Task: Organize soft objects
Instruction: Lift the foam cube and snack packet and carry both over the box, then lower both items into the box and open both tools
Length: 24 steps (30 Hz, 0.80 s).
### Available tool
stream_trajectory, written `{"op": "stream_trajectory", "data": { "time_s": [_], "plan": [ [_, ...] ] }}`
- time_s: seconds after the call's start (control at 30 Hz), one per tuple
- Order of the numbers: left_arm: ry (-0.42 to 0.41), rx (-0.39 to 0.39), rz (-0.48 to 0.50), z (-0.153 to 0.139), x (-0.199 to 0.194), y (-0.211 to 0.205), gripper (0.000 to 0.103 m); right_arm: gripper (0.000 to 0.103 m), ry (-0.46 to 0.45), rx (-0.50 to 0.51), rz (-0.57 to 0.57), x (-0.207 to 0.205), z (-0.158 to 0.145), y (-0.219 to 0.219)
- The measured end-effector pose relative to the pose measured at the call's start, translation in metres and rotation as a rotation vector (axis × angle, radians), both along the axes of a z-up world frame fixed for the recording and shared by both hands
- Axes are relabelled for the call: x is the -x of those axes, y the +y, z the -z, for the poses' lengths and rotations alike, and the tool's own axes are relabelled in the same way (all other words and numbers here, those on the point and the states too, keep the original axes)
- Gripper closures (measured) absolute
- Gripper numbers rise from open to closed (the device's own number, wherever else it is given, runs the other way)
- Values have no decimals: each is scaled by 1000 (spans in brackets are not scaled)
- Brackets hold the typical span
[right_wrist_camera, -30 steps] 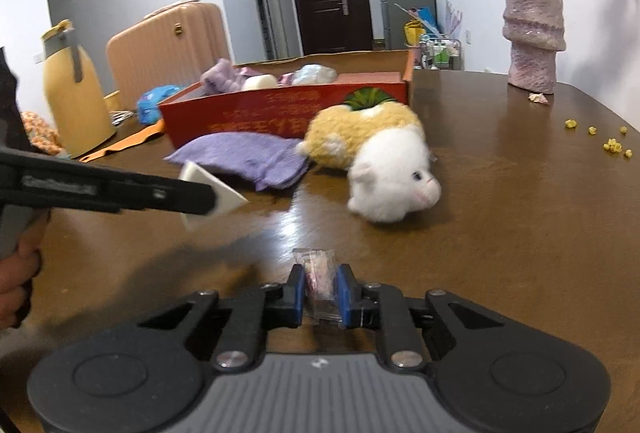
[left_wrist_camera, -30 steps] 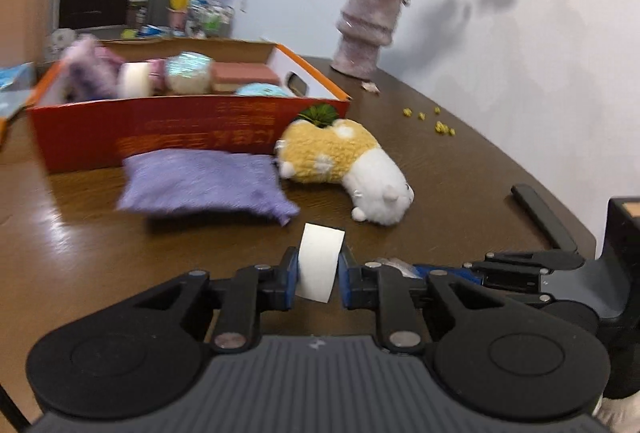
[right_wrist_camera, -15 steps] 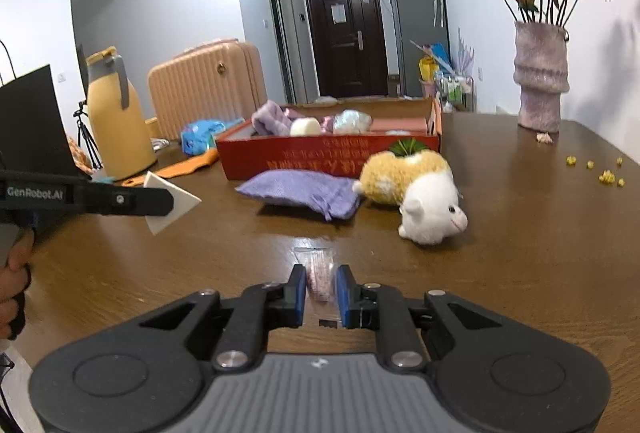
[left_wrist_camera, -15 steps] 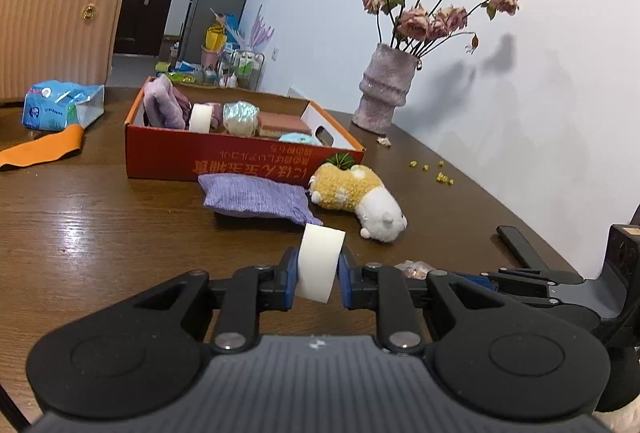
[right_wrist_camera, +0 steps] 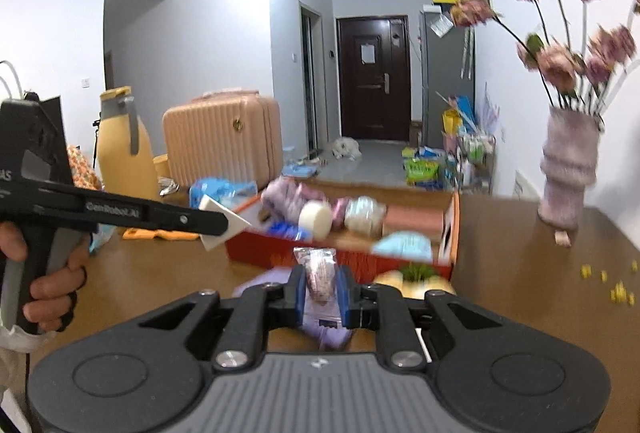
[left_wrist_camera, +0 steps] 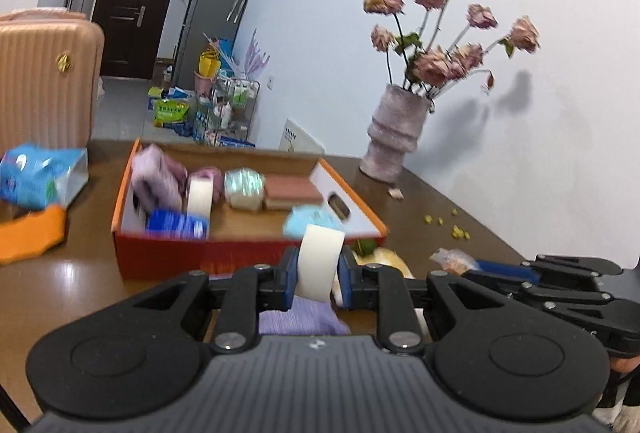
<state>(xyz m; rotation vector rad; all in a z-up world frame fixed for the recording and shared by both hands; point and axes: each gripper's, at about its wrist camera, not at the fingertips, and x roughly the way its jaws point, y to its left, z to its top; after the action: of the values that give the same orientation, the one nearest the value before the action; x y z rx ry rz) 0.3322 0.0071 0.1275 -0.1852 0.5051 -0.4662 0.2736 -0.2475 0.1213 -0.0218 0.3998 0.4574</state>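
Plush toy mostly hidden behind left gripper; only a yellow patch and green tuft show; purple pouch covered except a strip under the jaws; contents of orange box motion-blurred in right wrist view, blue packet print unreadable; flowers smeared, cut by right edge; wrapped item contents unclear.

A white foam wedge stands upright, raised near the open orange cardboard box of soft items; right, a clear-wrapped pink packet is raised too.
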Motion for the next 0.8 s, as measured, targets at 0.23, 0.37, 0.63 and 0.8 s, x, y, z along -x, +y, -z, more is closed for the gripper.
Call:
{"op": "stream_trajectory", "data": {
  "time_s": [0.23,0.37,0.63,0.8],
  "plan": [
    [-39,-4,-14,-23,-67,0,82,87,-38,50,-42,-76,-30,11],
    [-1,-29,-21,-22,-114,-6,82,87,-15,57,-67,-128,-34,18],
    [144,-101,-24,21,-191,-22,82,87,170,43,-102,-239,0,36],
    [258,-199,-13,54,-233,-33,81,86,332,114,-89,-294,44,51]
  ]
}}
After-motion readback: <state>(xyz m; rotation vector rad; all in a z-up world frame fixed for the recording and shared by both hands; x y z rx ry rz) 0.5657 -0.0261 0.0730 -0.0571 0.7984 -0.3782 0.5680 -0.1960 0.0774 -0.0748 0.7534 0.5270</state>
